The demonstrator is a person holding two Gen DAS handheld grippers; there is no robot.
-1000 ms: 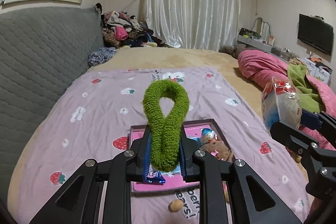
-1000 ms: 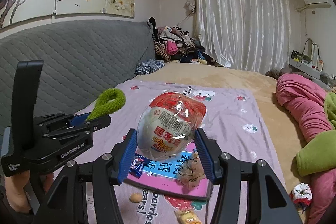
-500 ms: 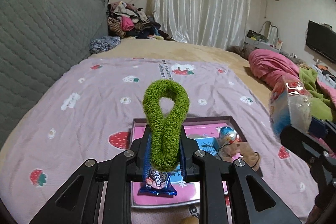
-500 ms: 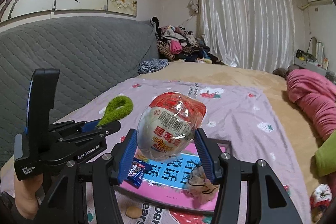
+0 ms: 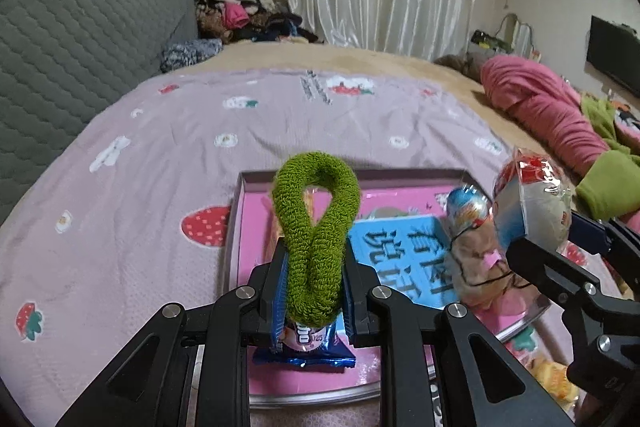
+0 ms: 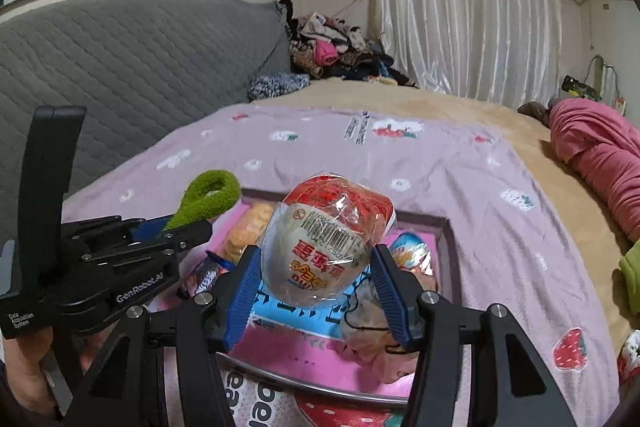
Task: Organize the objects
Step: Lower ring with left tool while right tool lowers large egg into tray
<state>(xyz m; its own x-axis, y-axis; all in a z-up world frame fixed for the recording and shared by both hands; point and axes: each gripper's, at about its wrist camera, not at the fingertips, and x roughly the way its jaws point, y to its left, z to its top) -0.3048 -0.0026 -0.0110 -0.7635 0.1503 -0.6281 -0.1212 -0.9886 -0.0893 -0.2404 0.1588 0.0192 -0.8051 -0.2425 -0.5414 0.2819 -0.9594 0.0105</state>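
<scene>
My left gripper [image 5: 314, 263] is shut on a fuzzy green hair band [image 5: 315, 223], pinched flat with its loop sticking out forward, just above the pink tray [image 5: 348, 175]. The same hair band [image 6: 208, 193] shows at the left of the right wrist view. My right gripper [image 6: 316, 279] is shut on a plastic-wrapped egg-shaped toy [image 6: 326, 247] with a red top, hanging over the tray's [image 6: 446, 239] middle. In the tray lie a blue snack packet [image 5: 306, 349], a shiny foil egg [image 5: 466, 205], a tan plush scrunchie [image 5: 480, 267] and a round biscuit pack [image 6: 248, 233].
The tray rests on a lilac strawberry-print blanket [image 5: 200, 147] over a bed. A grey quilted headboard [image 5: 72, 39] stands to the left, a clothes pile [image 5: 240, 11] at the back, pink and green bedding [image 5: 552, 115] to the right. A person's hand [image 6: 24, 367] holds the left gripper.
Both grippers have come down and forward toward the tray, which now looms larger beneath them. Each grip is unchanged.
</scene>
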